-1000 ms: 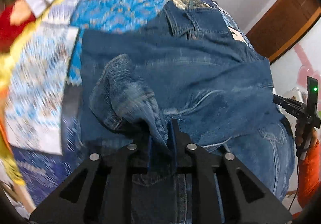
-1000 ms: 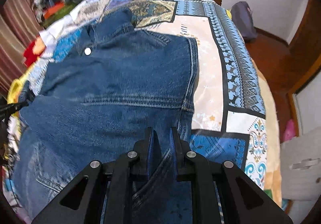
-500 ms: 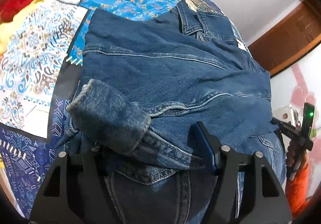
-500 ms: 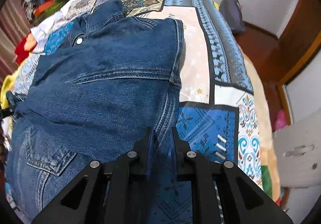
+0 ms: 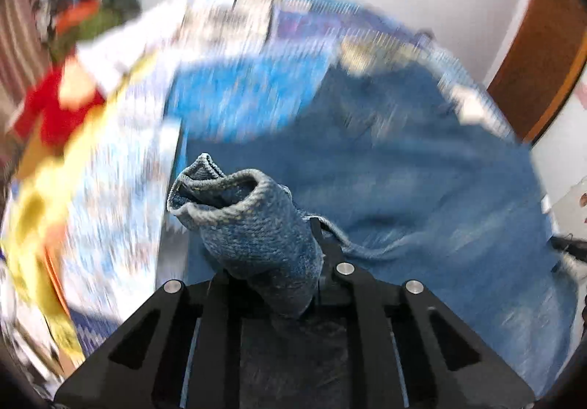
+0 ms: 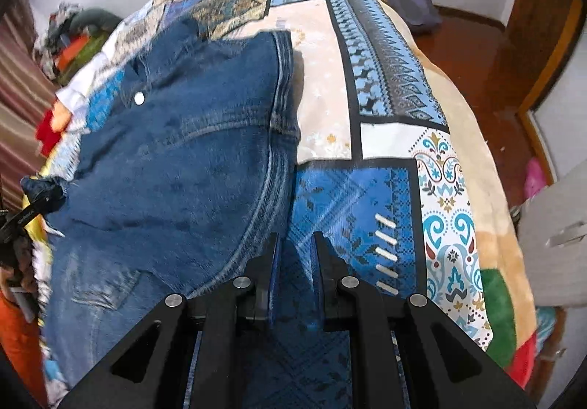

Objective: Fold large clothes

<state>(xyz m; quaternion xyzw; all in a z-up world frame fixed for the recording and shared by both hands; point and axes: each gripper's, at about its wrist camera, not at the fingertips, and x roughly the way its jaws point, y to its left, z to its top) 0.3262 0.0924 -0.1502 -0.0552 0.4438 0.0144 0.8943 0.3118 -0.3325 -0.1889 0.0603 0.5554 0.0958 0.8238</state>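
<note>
A dark blue denim jacket [image 6: 190, 152] lies spread on the patterned bedspread [image 6: 385, 189], collar at the far end. In the blurred left wrist view the jacket [image 5: 403, 189] fills the middle and right. My left gripper [image 5: 293, 262] is shut on the jacket's sleeve cuff [image 5: 249, 218], which stands up out of the jaws above the jacket's left edge. My right gripper [image 6: 295, 244] has its jaws a little apart and holds nothing. It sits just right of the jacket's right seam, over the blue bedspread.
A pile of coloured clothes [image 6: 73, 38] lies at the bed's far left corner. A grey bag [image 6: 412, 2] sits on the wooden floor [image 6: 488, 57] beyond the bed's right side. A wooden door frame [image 5: 543, 57] stands at the right.
My left gripper, open half a second ago, has closed on the sleeve cuff and is moving fast. My right gripper has let go of the jacket's right edge and shifted onto bare bedspread.
</note>
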